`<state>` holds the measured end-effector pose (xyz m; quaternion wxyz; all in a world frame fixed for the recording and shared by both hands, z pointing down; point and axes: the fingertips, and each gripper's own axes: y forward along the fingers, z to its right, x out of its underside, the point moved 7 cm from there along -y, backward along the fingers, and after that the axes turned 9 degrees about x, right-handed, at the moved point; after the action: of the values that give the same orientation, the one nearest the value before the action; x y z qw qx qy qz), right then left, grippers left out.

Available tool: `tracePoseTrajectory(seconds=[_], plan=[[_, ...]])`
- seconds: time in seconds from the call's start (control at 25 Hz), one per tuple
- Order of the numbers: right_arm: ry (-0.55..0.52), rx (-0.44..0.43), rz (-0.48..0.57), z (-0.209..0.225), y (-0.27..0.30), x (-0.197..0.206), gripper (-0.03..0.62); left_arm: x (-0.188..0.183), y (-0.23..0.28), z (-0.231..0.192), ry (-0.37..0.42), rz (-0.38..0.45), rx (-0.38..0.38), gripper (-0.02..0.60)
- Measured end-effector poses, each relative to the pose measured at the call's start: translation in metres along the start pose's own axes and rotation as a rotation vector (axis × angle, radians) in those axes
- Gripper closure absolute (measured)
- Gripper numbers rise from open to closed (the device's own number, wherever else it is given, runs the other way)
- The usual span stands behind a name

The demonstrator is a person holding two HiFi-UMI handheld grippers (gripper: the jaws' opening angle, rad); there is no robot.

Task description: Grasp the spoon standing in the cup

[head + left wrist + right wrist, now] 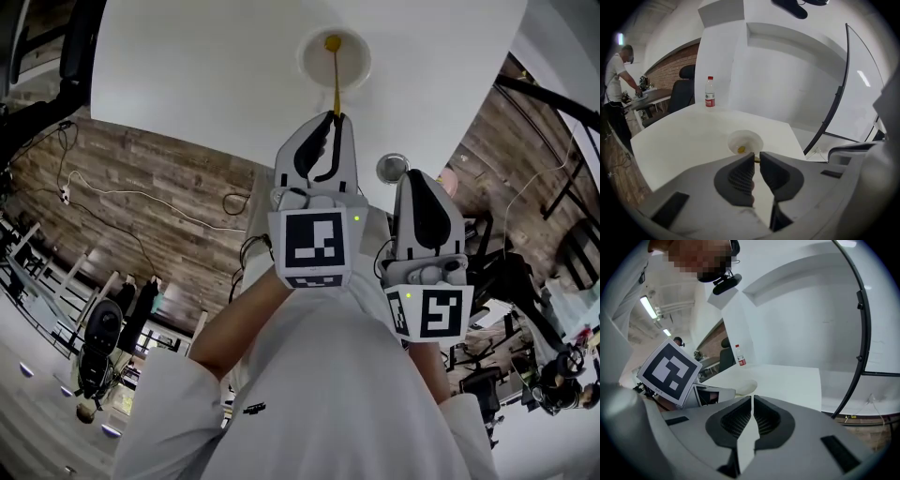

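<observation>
as the head view looks steeply down: a white table (206, 66) with a curved edge. on it stands a shallow round white cup (356, 66) holding a slim yellow spoon (336, 82). the spoon's rounded end lies inside the cup and its handle leans out over the rim towards the person. the left gripper (335, 118), grey with black-padded jaws, is at the handle's near end, jaws close about it. the right gripper (412, 176) is just beside the left one, off the table edge and well apart from the cup. wood-plank floor (169, 178) lies below.

left gripper view: the left gripper (756, 157) has its jaws narrow, a mere slit, with a yellowish sliver of the spoon (756, 160) handle pinched between the tips. the cup (749, 138) is just beyond the tips. shown only here and in the right gripper view: a clear plastic bottle with a red label (709, 98), upright at the far table edge. shown only here: a black office chair (683, 91) and a person (616, 79) at another desk.

right gripper view: the right gripper (753, 399) has its jaws almost together, with nothing between them. the left gripper's black-and-white marker cube (669, 372) is at left, and the cup rim (746, 387) shows partly past it. the bottle (739, 356) stands far back. the spoon cannot be made out here.
</observation>
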<state>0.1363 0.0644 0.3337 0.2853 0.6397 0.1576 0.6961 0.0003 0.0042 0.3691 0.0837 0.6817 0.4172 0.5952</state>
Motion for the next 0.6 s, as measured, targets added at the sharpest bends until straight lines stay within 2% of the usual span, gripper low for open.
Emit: tracePoseTrajectory(seconds=[0.32,0.6], plan=[[0.0,-0.005,0.006,-0.006,-0.001,-0.001,0.588,0.0,-0.014,-0.012,0.007,0.003,-0.051,0.578],[-0.007,-0.002,0.028,-0.02,-0.004,-0.012,0.588,-0.005,-0.031,-0.025,0.007,0.005,-0.035,0.58]])
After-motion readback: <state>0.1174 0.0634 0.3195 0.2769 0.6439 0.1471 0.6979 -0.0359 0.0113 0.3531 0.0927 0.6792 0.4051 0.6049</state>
